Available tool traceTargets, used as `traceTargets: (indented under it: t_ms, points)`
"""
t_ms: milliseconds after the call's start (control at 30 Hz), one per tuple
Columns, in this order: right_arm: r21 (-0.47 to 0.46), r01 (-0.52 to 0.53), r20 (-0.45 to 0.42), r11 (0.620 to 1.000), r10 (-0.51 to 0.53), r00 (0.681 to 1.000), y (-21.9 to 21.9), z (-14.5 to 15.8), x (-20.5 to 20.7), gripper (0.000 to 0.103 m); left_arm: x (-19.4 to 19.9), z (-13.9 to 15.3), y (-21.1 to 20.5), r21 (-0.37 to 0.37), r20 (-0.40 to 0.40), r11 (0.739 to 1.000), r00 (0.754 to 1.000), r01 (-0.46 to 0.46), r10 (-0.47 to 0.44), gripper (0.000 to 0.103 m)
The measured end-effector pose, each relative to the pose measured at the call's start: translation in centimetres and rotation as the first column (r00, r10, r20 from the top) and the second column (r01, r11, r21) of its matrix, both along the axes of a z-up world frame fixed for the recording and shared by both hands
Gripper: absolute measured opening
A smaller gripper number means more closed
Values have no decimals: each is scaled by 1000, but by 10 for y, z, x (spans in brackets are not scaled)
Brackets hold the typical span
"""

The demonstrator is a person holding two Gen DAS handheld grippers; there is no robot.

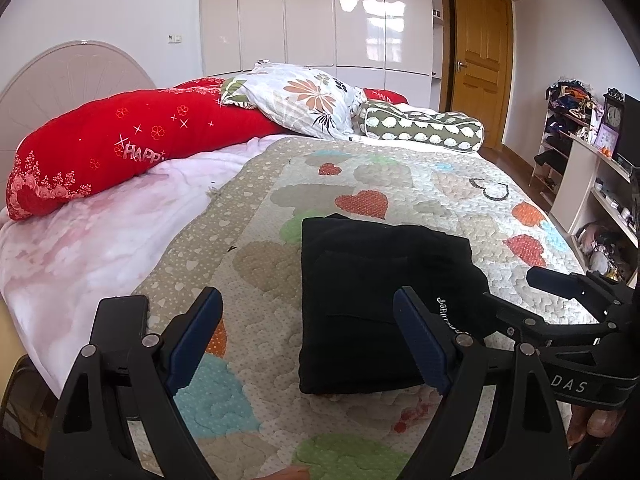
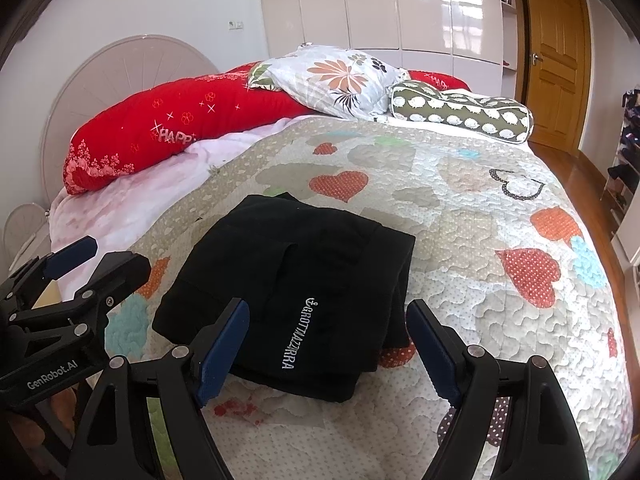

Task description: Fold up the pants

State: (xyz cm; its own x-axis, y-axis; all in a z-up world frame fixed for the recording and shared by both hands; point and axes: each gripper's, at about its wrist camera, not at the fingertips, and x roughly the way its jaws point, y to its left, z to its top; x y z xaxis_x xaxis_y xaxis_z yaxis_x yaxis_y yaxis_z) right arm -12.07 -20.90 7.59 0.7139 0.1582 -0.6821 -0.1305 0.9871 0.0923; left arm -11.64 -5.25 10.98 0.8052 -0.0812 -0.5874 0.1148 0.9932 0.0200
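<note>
Left wrist view: black pants (image 1: 380, 300) lie folded into a thick, roughly square stack on the heart-patterned quilt (image 1: 360, 168) of a bed, near its front edge. The left hand-held gripper (image 1: 308, 336) hangs above the quilt with its 2 blue-padded jaws spread wide and empty; the stack's left edge sits between them, untouched. The right hand-held gripper (image 1: 516, 292) reaches in from the right.

Right wrist view: the pants (image 2: 280, 292) show several soft layers and a white embroidered brand name. The right hand-held gripper (image 2: 328, 348) is also wide open, empty, with the stack's near corner between its jaws. The left hand-held gripper (image 2: 116, 252) appears at the left.

The fabric looks light, limp and thick, not slippery. Judging from this, pinching all layers at 1 folded edge would best keep the stack from sliding apart.
</note>
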Motion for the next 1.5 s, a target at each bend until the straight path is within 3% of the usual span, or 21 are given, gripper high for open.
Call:
traceTargets:
  t_ms: [1500]
  points:
    - [-17, -10, -34, 1000, 10, 999, 4, -7, 0, 83, -4, -1, 1, -14, 11, 1000, 1000, 17, -17, 88]
